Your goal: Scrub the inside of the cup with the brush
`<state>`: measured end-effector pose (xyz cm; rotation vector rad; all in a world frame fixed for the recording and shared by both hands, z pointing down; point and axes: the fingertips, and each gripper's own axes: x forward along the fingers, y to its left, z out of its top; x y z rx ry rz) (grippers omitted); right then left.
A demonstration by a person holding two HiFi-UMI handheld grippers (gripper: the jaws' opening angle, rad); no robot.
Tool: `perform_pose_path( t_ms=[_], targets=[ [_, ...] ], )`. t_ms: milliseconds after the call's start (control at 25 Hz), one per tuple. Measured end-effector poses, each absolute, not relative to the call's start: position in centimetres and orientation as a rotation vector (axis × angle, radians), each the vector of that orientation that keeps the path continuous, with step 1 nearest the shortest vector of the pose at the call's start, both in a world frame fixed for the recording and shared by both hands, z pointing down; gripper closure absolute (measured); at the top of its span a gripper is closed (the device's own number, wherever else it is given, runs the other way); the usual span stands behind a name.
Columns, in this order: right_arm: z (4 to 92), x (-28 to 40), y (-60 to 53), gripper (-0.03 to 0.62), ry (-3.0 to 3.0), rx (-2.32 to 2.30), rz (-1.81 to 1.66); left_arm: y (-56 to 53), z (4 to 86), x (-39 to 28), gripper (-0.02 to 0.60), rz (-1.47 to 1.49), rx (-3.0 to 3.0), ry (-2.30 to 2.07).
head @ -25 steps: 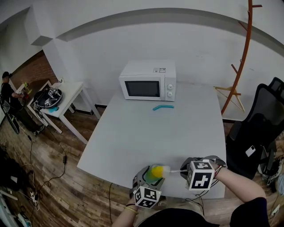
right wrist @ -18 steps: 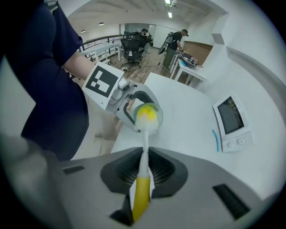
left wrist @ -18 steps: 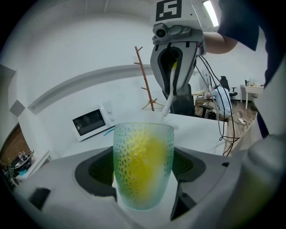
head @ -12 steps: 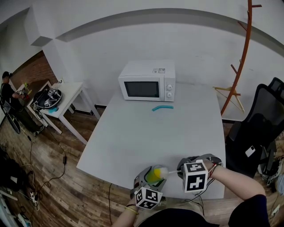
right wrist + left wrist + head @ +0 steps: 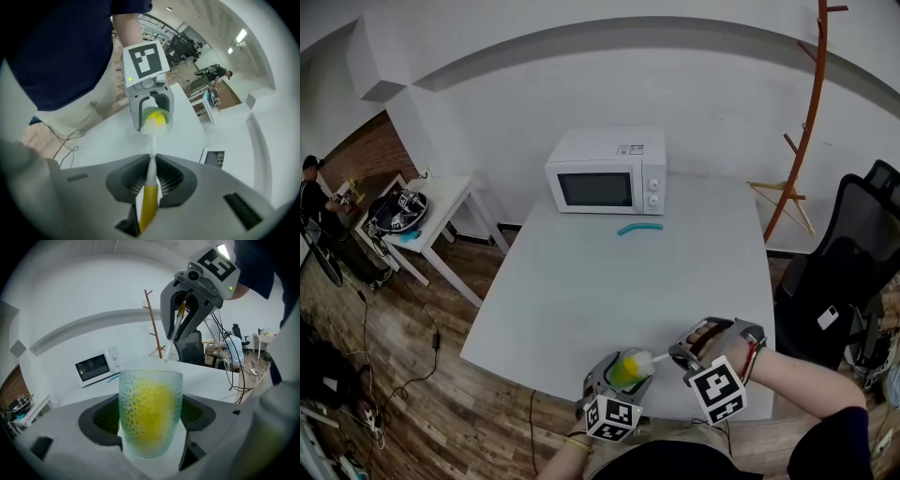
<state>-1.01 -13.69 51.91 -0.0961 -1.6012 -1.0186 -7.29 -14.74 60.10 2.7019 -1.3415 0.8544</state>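
A dimpled clear cup is clamped between the jaws of my left gripper, near the table's front edge in the head view. A brush with a white stem and yellow grip is held in my right gripper. Its yellow sponge head is inside the cup. In the head view my right gripper stands just right of my left gripper. The left gripper view shows the right gripper above the cup, the brush stem running down into it.
A white microwave stands at the back of the white table, a teal curved object lying in front of it. A wooden coat stand and a black chair are at the right. A small side table is at left.
My right gripper has tilted and dropped slightly, its marker cube now lower right. The brush head stays in the cup; the left gripper has barely moved.
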Motion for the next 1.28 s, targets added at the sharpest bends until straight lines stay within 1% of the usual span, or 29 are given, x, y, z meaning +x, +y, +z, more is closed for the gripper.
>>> perform_pose_path(
  t_ms=[120,360,520,800,1080,1280],
  targets=[
    [51.5,-1.3,-13.7,0.545,-1.557,-0.110,-1.152,-15.0,60.0,-7.4,0.213,0.846,2.698,-1.344],
    [50.8,-2.5,-12.6,0.545,-1.608,-0.107,-1.314,-15.2,59.7,-7.2,0.213,0.825,2.698,-1.341],
    [49.6,-2.7,-13.8,0.545,-1.403,-0.111,-1.614,-15.2,59.7,-7.1,0.213,0.813,2.698,-1.334],
    [49.5,-2.7,-13.8,0.545,-1.198,-0.178,-1.908,-15.1,60.0,-6.7,0.213,0.809,2.694,-1.299],
    [49.5,-2.9,-13.9,0.545,-1.226,-0.167,-1.870,-14.9,59.8,-6.8,0.213,0.799,2.692,-1.300],
    [49.7,-2.7,-13.9,0.545,-1.338,-0.130,-1.719,-14.7,59.9,-6.8,0.213,0.811,2.698,-1.306]
  ],
)
